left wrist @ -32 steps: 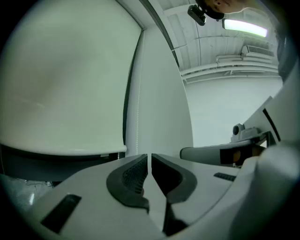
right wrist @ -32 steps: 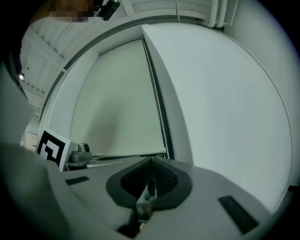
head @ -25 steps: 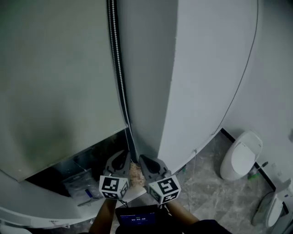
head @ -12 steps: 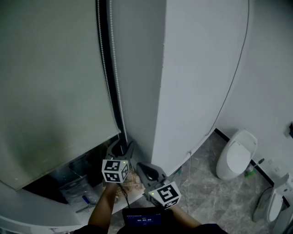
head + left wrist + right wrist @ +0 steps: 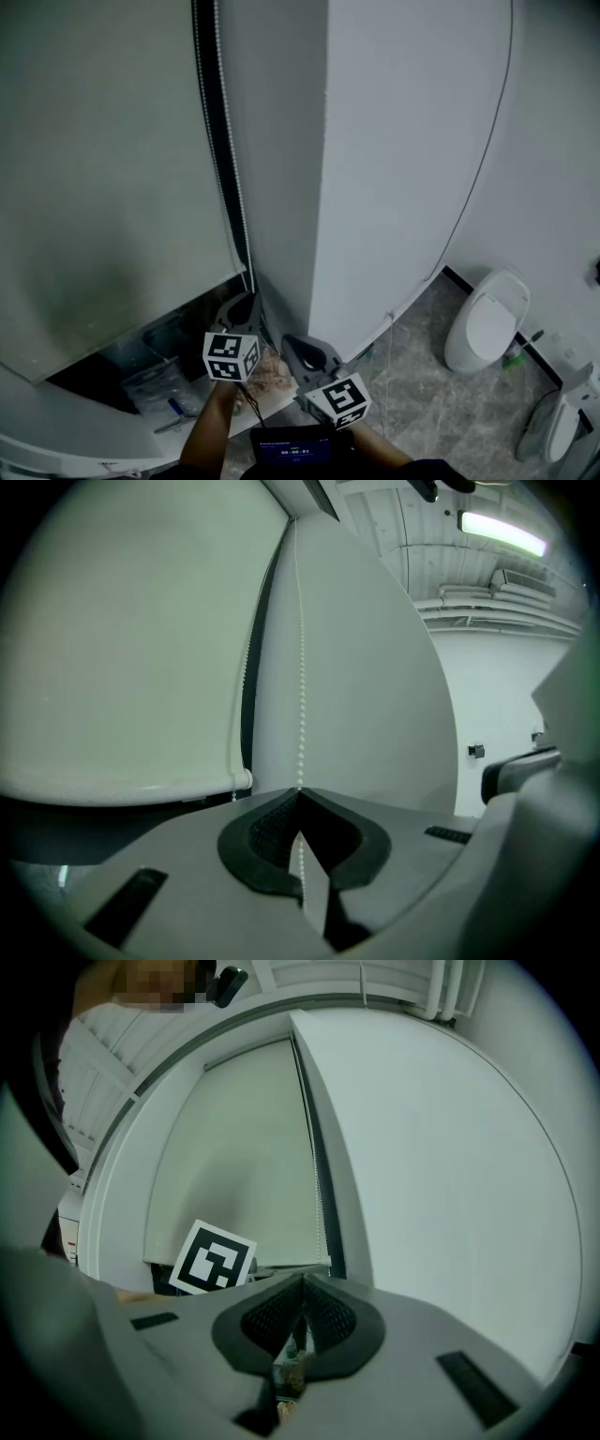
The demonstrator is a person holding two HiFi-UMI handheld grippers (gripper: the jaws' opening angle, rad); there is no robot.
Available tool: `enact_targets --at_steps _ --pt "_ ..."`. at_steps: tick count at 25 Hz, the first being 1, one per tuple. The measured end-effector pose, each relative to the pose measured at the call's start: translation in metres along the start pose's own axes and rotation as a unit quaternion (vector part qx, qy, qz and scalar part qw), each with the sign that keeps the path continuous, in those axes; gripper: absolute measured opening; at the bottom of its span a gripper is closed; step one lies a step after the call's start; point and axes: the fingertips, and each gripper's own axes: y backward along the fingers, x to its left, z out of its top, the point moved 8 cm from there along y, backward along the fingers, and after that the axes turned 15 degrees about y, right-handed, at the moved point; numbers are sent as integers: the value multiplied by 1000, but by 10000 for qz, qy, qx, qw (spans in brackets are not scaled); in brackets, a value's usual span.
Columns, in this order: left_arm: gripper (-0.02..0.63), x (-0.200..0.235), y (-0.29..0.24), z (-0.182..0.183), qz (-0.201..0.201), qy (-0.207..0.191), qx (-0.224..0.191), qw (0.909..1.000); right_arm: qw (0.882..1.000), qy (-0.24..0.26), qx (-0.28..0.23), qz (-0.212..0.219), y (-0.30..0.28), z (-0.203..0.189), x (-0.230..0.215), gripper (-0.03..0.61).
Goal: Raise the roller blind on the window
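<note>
Left gripper (image 5: 247, 302) has just closed; jaws fully together and pinched on the bead chain (image 5: 228, 155). In the left gripper view the chain (image 5: 301, 667) runs straight down into the meeting tips (image 5: 299, 794) and shows again below them, in the gap between the pads. Right gripper (image 5: 292, 343) also has its jaws together, tips meeting (image 5: 302, 1280), and nothing can be seen gripped. It sits just right of and below the left one, apart from the chain. Both grippers point level toward the window corner. The left forearm (image 5: 211, 433) reaches up from the bottom edge of the head view, marker cubes facing the camera. A small dark device with a lit screen (image 5: 292, 446) sits at the bottom, between the arms. The roller blind (image 5: 103, 169) covers most of the window, with its bottom bar (image 5: 122, 786) low and a dark gap under it. The chain hangs along the blind's right edge beside a dark frame strip, next to a white wall corner (image 5: 403, 141). The sill below the blind holds a clear plastic bag (image 5: 155, 380), contents unclear. Grey marble-look floor (image 5: 422, 375) to the right, with a white toilet (image 5: 489, 323) by the wall. A ceiling strip light (image 5: 502, 532) is on in the left gripper view.
</note>
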Motion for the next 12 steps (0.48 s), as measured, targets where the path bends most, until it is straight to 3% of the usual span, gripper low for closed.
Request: enact_targets --at_steps 4,6,9,12 --pt "8 1 26 -7 87 39 -84 9999 9997 105 -219 75 -8 0 2 8" --pt "8 -3 42 -11 121 58 -123 9998 9987 -3 -377 346 -14 5 4 8" --pt "8 -15 64 -19 204 45 -99 9997 9951 -192 -510 827 -25 28 5 8" --pt "8 -27 83 -30 445 -11 -213 9988 9921 5 -673 1060 -36 64 1 33"
